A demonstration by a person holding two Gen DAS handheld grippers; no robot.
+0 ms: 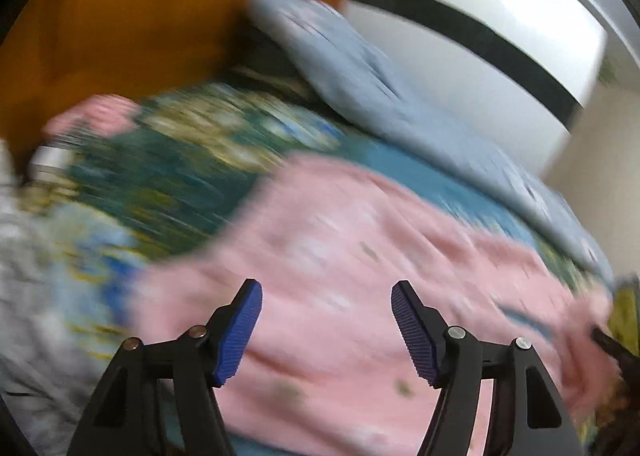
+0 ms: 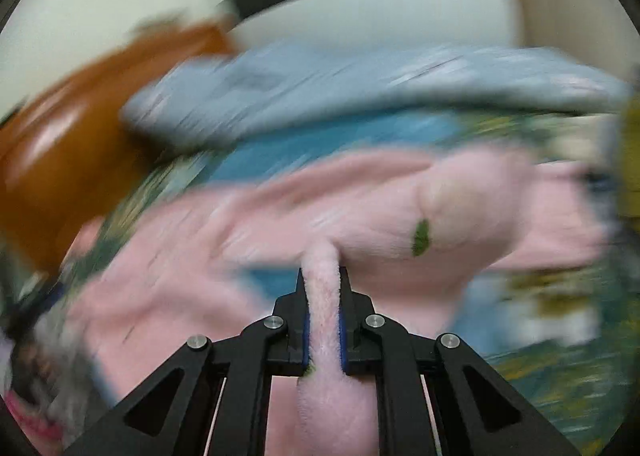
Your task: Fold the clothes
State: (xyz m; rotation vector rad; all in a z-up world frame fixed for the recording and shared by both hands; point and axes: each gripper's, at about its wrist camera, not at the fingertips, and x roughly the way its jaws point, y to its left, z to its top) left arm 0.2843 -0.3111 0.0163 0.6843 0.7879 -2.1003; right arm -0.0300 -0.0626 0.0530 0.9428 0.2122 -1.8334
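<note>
Folding looks barely begun, by my reading; pink fleece garment (image 1: 360, 256) lies spread and rumpled across the patterned bedspread (image 1: 180, 160), no tidy fold visible anywhere; most of the work seems left to do. Both views heavily smeared, so fine detail of the cloth's outline cannot be made out.

Right gripper (image 2: 323, 320) clenched on a bunched ridge of the pink garment (image 2: 460, 208); fabric passes between its blue pads (image 2: 306, 340) and trails toward the camera; rest of the cloth spreads ahead and to either side over the bed.

Left gripper (image 1: 326, 328) released, jaws wide apart, holding nothing; garment lies just beyond and beneath its fingertips; contact cannot be told.

Pale blue pillow (image 1: 340, 60) lies beyond the garment, near the wooden headboard (image 1: 120, 24); grey cloth (image 1: 24, 296) at far left edge, identity unclear.
</note>
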